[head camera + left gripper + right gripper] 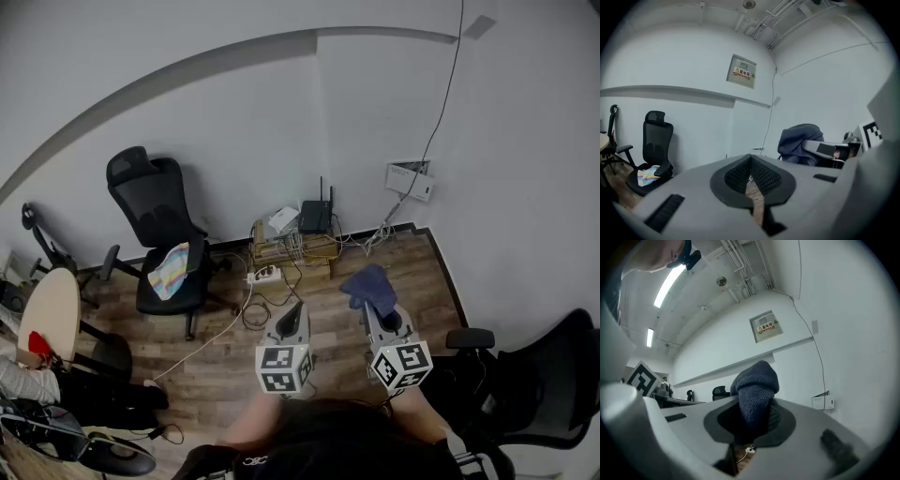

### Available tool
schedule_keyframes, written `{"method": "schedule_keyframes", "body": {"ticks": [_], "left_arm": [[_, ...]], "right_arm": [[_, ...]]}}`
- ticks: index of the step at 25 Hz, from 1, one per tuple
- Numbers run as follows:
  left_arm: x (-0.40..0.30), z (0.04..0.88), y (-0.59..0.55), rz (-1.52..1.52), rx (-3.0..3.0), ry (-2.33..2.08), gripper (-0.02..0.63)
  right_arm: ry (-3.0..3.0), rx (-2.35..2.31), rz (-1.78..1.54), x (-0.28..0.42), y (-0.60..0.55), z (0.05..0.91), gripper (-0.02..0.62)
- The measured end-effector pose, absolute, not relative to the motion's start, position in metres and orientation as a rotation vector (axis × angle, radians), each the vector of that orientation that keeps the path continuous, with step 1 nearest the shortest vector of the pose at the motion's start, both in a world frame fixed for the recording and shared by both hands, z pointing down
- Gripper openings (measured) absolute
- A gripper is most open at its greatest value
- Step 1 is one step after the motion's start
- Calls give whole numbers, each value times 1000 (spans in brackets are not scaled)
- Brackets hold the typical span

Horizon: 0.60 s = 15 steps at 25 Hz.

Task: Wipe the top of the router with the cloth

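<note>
The wiping does not look started. The router (315, 218) stands on a low box (291, 249) on the floor (422, 272), against the foot of the far wall, and nothing touches its top. The cloth (370, 289) is well apart from it, held up in the air nearer the person. I judge that the pick-up of the cloth is done, and that what is left is the carry across to the router and the wipe itself. The right gripper (751, 420) is clamped on the cloth: in the right gripper view a dark blue knitted fold fills the gap between its jaws and bulges out above them. The left gripper (751, 171) has its jaws drawn together to a thin slit, with nothing between them; it hangs beside the right one over the floor.
</note>
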<state>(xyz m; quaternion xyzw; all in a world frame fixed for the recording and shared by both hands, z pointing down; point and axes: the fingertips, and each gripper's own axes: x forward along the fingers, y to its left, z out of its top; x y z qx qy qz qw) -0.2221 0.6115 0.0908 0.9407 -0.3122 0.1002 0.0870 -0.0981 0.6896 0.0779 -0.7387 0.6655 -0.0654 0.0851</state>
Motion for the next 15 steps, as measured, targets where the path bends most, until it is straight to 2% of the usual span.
{"method": "schedule_keyframes", "body": {"ticks": [15], "left_arm": [[-221,92,629,283,2793,-936,5]], "right_arm": [[1981,-2202,-191,-94,708,76,60]]}}
